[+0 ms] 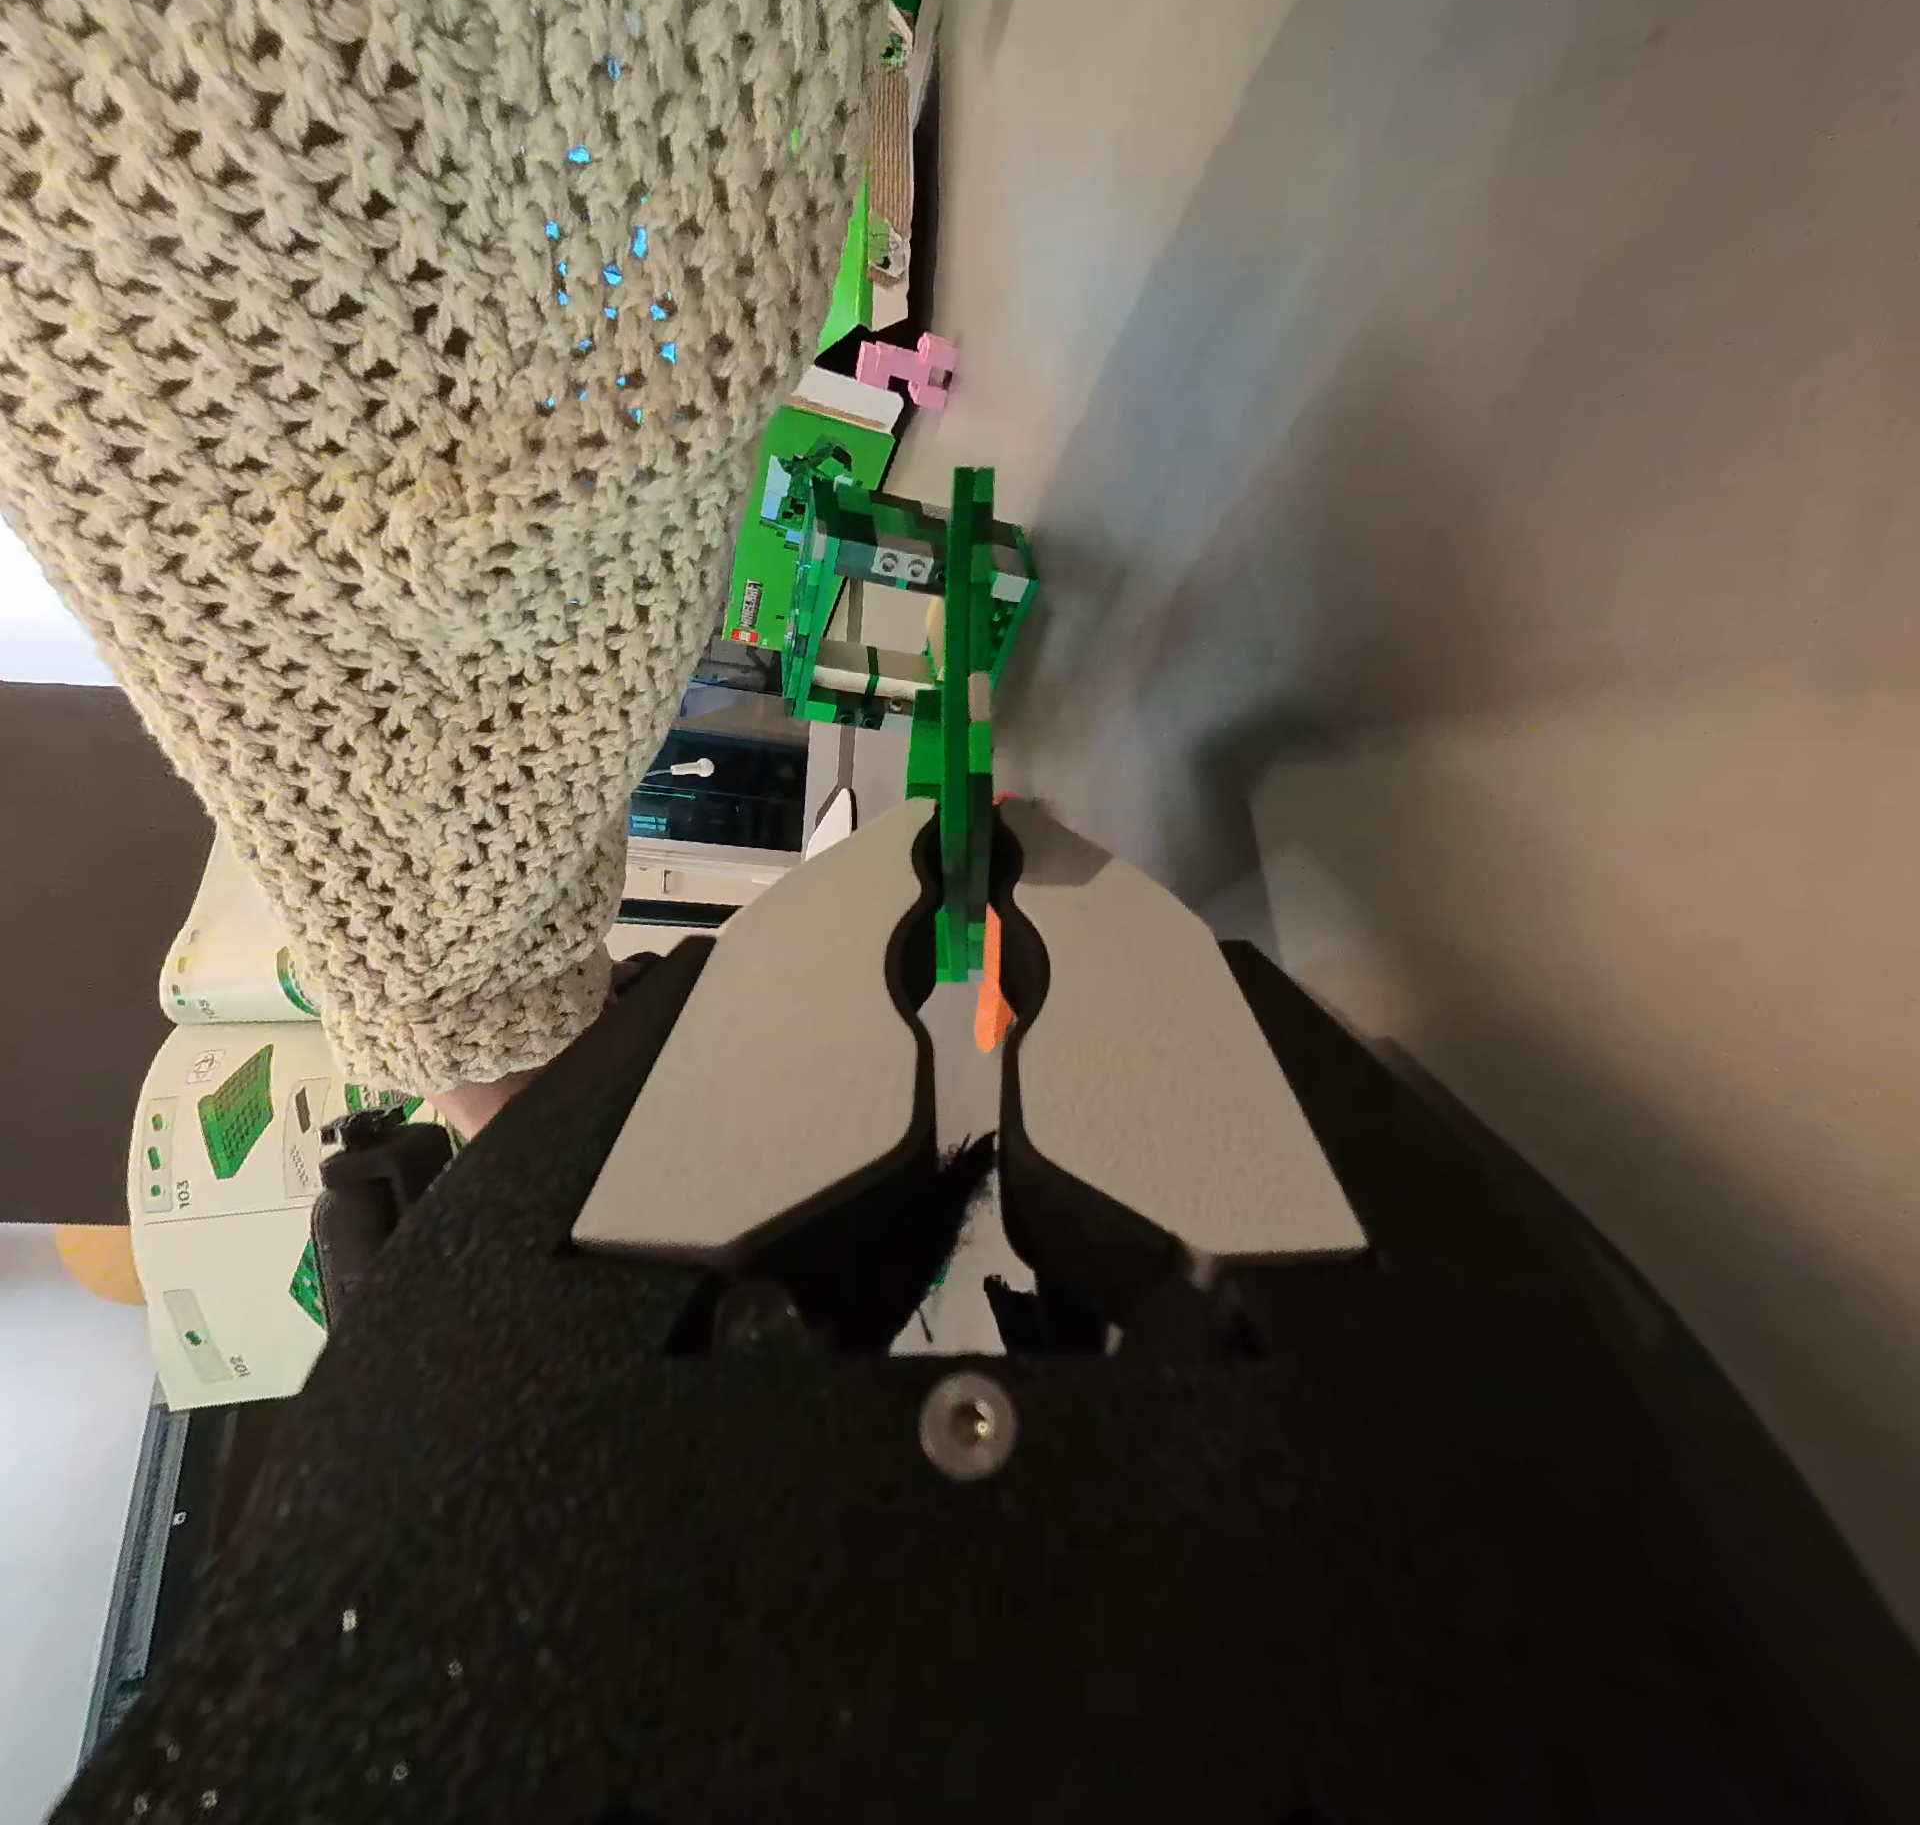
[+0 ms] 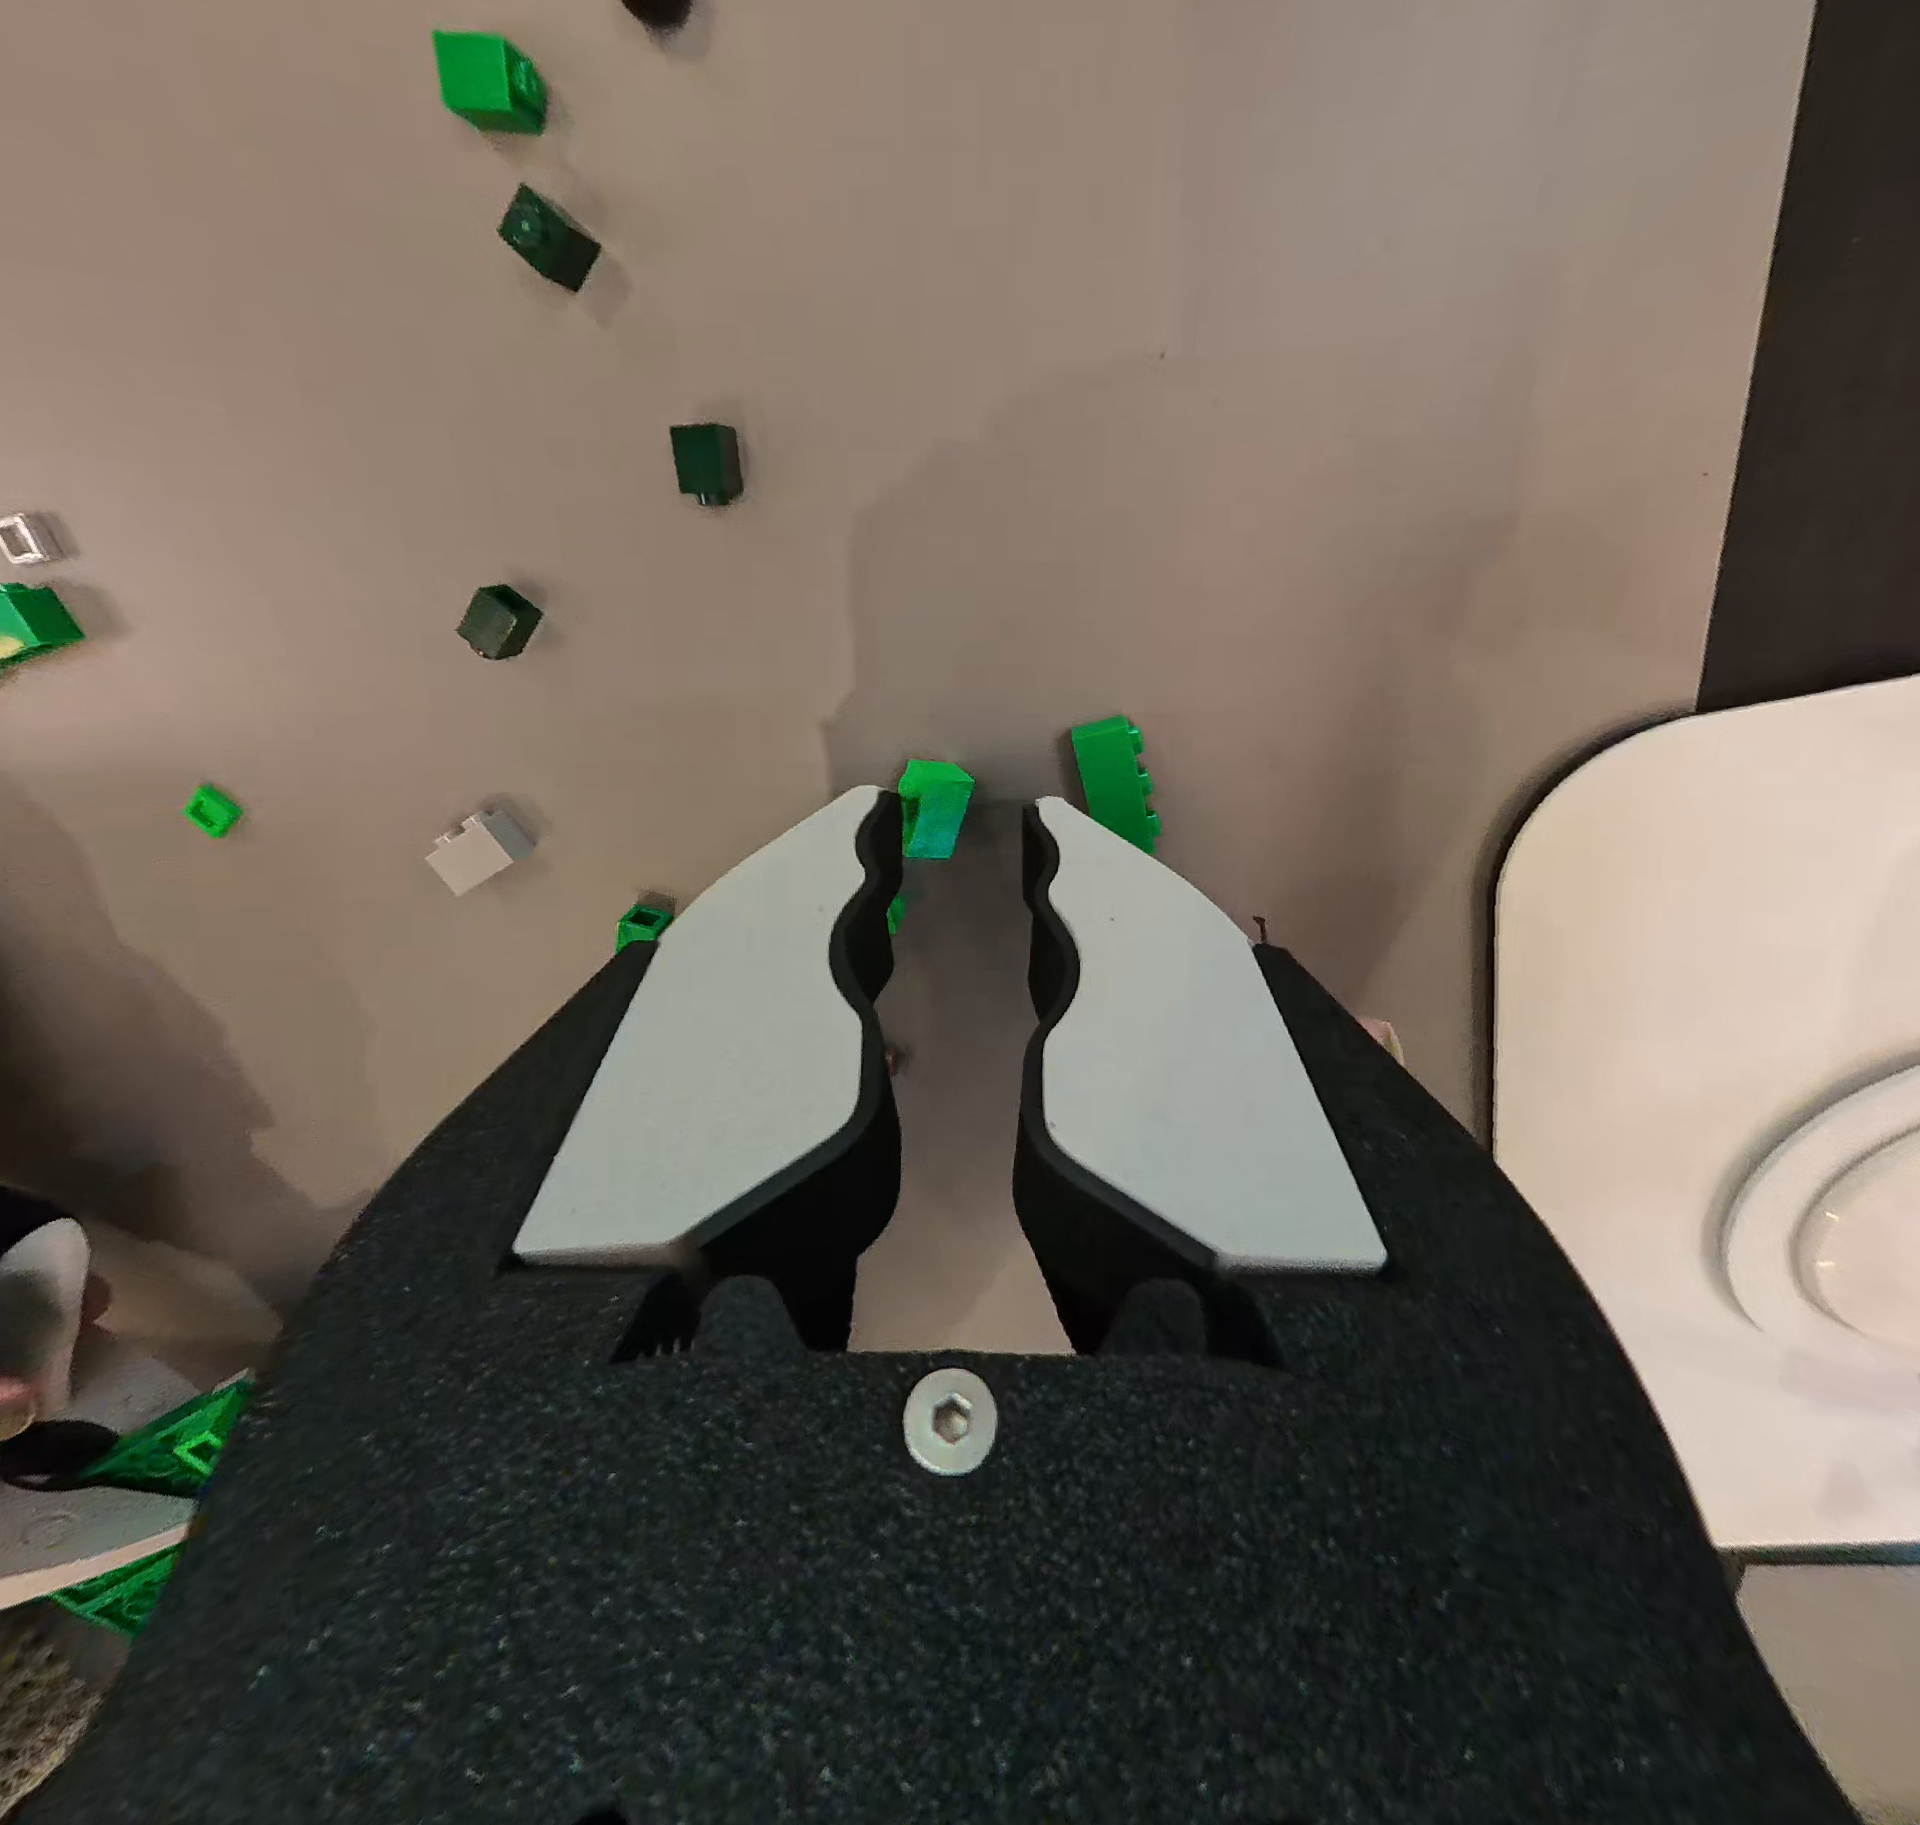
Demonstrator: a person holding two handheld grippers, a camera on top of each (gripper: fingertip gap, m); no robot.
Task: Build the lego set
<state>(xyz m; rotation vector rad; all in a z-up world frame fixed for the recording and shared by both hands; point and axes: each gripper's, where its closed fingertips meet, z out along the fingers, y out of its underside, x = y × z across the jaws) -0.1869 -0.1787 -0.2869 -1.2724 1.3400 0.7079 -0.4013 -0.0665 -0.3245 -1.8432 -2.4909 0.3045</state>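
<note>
In the left wrist view my left gripper point(image 1: 966, 825) is shut on the edge of a green lego plate assembly point(image 1: 961, 736), which carries a frame of green, grey and cream bricks point(image 1: 904, 601). An orange piece point(image 1: 992, 986) shows between the fingers beside the plate. In the right wrist view my right gripper point(image 2: 961, 809) is open over the grey table. A small bright green brick point(image 2: 933, 807) sits between the fingertips, next to the left one. A longer green brick point(image 2: 1117, 783) lies just beyond the right fingertip.
Several loose dark green, bright green and grey bricks point(image 2: 707, 461) are scattered on the table. A white tray with a bowl point(image 2: 1704, 1100) stands at the right. A knitted sleeve point(image 1: 416, 425), an instruction booklet point(image 1: 229, 1204), a green lego box point(image 1: 800, 528) and a pink piece point(image 1: 914, 373) show in the left wrist view.
</note>
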